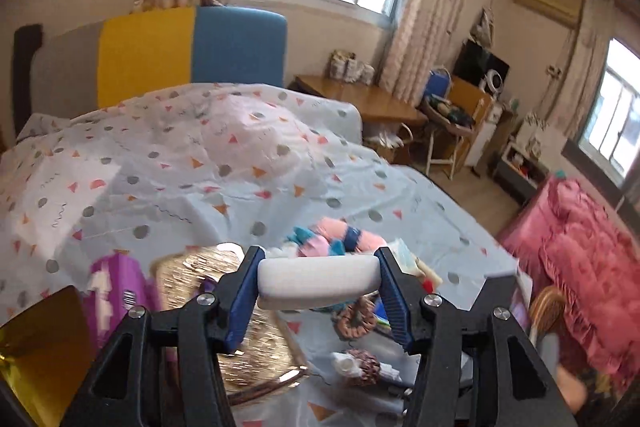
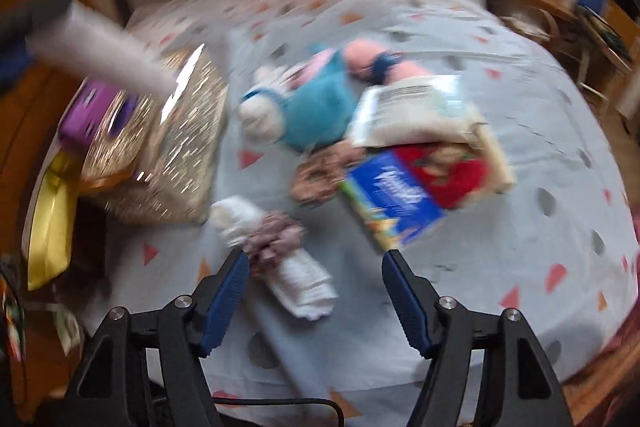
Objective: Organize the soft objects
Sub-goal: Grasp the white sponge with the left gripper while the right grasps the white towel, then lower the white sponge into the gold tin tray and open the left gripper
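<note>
In the left wrist view we hold our left gripper [image 1: 319, 281] up above the bed [image 1: 420, 203], and its two blue fingers [image 1: 240, 291] squeeze a white soft block [image 1: 318, 283] from both sides, so the block is up in the air and not on the bed. Below it, near the bed's close edge, we see a shiny gold bag [image 1: 240, 307] with a purple box [image 1: 116, 287] just beside it at the left edge. Past the block lies a pink and blue stuffed toy [image 1: 340, 237], and near the close edge sit a brown hair tie [image 1: 356, 321] and a white roll [image 1: 360, 367] with a second fuzzy hair tie around it. In the right wrist view, which is blurry, our right gripper [image 2: 316, 293] points down at the bed [image 2: 520, 227] with its fingers [image 2: 224, 291] apart and nothing between them. The white roll [image 2: 296, 267] lies just past the left finger, near the close edge. We see the white block [image 2: 100, 61] again at the upper left, over the gold bag [image 2: 180, 131] by the left edge of the bed. In the middle of the bed lie a blue stuffed toy [image 2: 312, 107], a blue packet [image 2: 396, 203], a red thing [image 2: 452, 175] and a white packet [image 2: 412, 107], all touching in a heap.
</note>
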The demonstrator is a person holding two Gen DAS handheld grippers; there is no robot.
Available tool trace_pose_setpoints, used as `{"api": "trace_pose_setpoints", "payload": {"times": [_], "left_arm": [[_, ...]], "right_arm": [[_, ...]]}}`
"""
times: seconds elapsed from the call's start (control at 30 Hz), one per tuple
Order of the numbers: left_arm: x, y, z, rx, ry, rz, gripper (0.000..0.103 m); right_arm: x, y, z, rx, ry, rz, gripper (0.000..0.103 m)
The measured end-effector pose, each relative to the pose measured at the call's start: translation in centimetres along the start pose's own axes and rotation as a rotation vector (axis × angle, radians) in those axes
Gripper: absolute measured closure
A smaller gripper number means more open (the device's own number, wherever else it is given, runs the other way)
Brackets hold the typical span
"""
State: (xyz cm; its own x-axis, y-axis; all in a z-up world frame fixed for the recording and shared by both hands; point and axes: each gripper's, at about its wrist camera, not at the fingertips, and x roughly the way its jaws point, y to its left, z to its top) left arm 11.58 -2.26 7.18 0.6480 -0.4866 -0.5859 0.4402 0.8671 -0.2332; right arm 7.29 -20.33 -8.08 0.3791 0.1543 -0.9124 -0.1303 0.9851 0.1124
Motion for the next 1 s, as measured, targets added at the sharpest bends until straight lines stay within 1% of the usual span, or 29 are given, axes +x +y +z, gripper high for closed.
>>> {"api": "trace_pose_setpoints", "payload": {"times": [0.03, 0.1, 0.13, 0.2, 0.27, 0.3, 0.33, 0.4, 0.5, 0.63, 0.67, 0.73, 0.77, 0.8, 0.83, 0.87, 0.9, 1.0], "left_arm": [[-0.6, 1.1, 0.4, -0.024, -0.009, 0.006, 0.045], [-2.2, 4.3, 1.3, -0.082, -0.041, 0.04, 0.045], [-3.0, 5.9, 1.6, -0.102, -0.058, 0.073, 0.045], [-4.7, 9.6, 1.8, -0.15, -0.089, 0.146, 0.045], [-6.0, 13.3, 1.2, -0.2, -0.104, 0.21, 0.045], [-6.4, 14.8, 0.7, -0.222, -0.104, 0.239, 0.044], [-6.7, 16.8, 0.1, -0.26, -0.096, 0.264, 0.044], [-6.8, 20.4, -1.5, -0.355, -0.069, 0.273, 0.044], [-6.0, 24.0, -4.5, -0.452, -0.015, 0.295, 0.044], [-3.4, 26.9, -7.8, -0.569, 0.085, 0.279, 0.044], [-2.7, 27.1, -8.1, -0.582, 0.104, 0.281, 0.044], [-1.4, 27.3, -8.4, -0.576, 0.134, 0.297, 0.041], [-0.6, 27.4, -8.3, -0.569, 0.149, 0.312, 0.035], [-0.2, 27.5, -8.3, -0.57, 0.157, 0.325, 0.025], [0.0, 27.7, -8.2, -0.575, 0.159, 0.337, 0.019], [0.0, 27.8, -8.1, -0.583, 0.155, 0.357, 0.01], [-0.1, 27.8, -8.1, -0.591, 0.145, 0.367, 0.006], [-1.5, 28.0, -7.8, -0.601, 0.1, 0.405, 0.006]], "right_arm": [[0.5, 0.6, 0.1, -0.019, 0.013, -0.005, 0.033], [2.1, 1.4, 0.6, -0.025, 0.057, -0.026, 0.033], [2.8, 1.7, 0.9, -0.03, 0.073, -0.037, 0.033], [3.8, 1.9, 1.2, -0.025, 0.108, -0.03, 0.033], [4.7, 2.3, 1.5, -0.025, 0.125, -0.03, 0.033], [5.1, 2.5, 1.6, -0.029, 0.13, -0.038, 0.04], [5.7, 2.7, 1.8, -0.03, 0.134, -0.042, 0.049], [6.8, 2.9, 2.0, -0.025, 0.15, -0.05, 0.056], [7.9, 3.0, 2.1, -0.019, 0.146, -0.06, 0.057], [7.9, 2.4, 1.7, 0.003, 0.135, -0.045, 0.057], [8.1, 2.0, 1.7, 0.01, 0.135, -0.045, 0.057], [8.5, 1.7, 1.4, 0.017, 0.128, -0.042, 0.057], [8.4, 1.4, 1.3, 0.019, 0.124, -0.041, 0.057], [8.3, 1.3, 1.2, 0.02, 0.122, -0.042, 0.057], [8.2, 1.0, 1.1, 0.022, 0.118, -0.041, 0.057], [8.1, 0.8, 1.0, 0.024, 0.115, -0.04, 0.057], [8.1, 0.7, 0.9, 0.028, 0.113, -0.037, 0.057], [8.3, 0.1, 0.8, 0.049, 0.109, -0.025, 0.057]]}}
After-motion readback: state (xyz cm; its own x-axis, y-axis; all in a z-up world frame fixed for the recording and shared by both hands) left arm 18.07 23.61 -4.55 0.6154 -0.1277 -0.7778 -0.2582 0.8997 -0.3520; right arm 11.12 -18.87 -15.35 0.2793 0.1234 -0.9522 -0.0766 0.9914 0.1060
